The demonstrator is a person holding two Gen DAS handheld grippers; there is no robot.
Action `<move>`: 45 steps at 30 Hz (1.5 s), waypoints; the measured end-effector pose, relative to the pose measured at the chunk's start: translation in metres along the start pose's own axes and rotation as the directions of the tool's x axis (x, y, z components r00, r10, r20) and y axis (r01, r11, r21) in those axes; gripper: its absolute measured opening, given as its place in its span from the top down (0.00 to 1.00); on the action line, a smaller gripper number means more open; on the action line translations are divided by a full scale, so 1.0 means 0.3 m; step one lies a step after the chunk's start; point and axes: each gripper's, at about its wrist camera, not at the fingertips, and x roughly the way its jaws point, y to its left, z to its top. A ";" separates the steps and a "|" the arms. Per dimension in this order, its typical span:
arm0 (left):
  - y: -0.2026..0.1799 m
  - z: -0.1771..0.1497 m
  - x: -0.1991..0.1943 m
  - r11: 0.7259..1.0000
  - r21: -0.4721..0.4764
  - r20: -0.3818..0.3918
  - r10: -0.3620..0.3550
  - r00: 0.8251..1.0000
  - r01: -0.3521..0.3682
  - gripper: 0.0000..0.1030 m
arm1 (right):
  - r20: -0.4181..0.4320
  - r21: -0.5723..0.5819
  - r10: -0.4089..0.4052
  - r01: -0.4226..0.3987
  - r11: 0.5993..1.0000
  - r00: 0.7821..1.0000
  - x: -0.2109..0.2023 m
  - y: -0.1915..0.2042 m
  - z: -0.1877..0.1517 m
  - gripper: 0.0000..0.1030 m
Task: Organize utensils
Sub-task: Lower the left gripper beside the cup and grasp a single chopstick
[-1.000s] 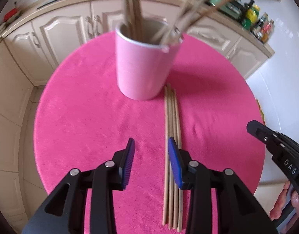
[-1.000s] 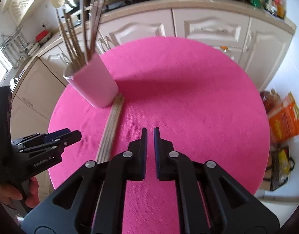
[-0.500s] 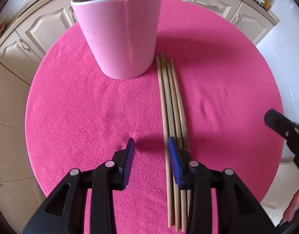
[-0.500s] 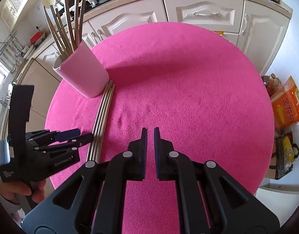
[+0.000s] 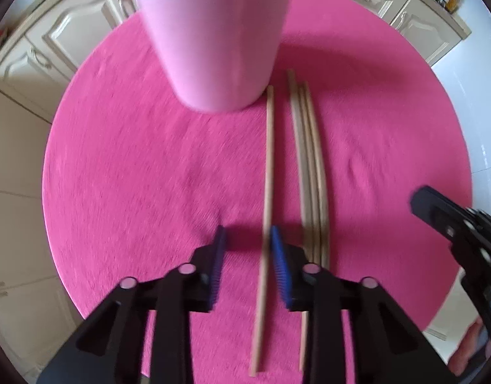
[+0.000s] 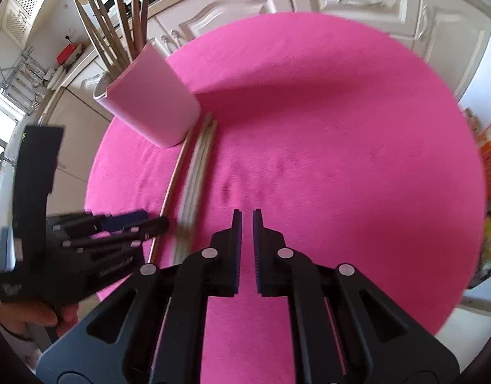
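On the round table [image 5: 117, 176] with its pink cloth, one chopstick [image 5: 267, 172] lies apart from three others [image 5: 312, 166], all stretching away from the foot of a pink cup [image 5: 213, 38] that holds more sticks. Pointing down, the left hand-held gripper [image 5: 247, 256] is closing with that single chopstick between its blue pads, the right pad beside it. Nearby, the right hand-held gripper [image 6: 247, 220] is pressed together, holding nothing.

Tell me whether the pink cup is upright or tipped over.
Upright. The pink cup stands on its base on the pink tablecloth, and the chopsticks in it stick up out of its open top.
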 end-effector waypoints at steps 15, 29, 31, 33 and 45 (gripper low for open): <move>0.138 -0.082 0.003 0.987 -0.095 -0.022 -0.134 0.991 0.131 0.87 | -0.147 0.026 0.016 -0.012 1.000 0.989 0.165 0.136 0.049 0.93; 0.128 -0.074 0.002 0.989 -0.073 -0.036 -0.130 0.991 0.128 0.80 | -0.215 -0.027 -0.109 0.106 0.994 0.970 0.226 0.214 0.160 0.84; 0.125 -0.066 0.003 0.989 -0.078 -0.044 -0.130 0.990 0.127 0.80 | -0.244 -0.040 -0.114 0.107 0.993 0.963 0.223 0.205 0.160 0.85; 0.127 -0.056 -0.003 0.989 -0.079 -0.041 -0.125 0.991 0.121 0.80 | -0.261 -0.039 -0.116 0.109 0.993 0.958 0.220 0.203 0.155 0.85; 0.051 0.073 -0.005 0.999 -0.010 -0.045 -0.042 0.998 0.042 0.80 | -0.292 -0.079 -0.133 0.115 0.990 0.947 0.249 0.239 0.215 0.90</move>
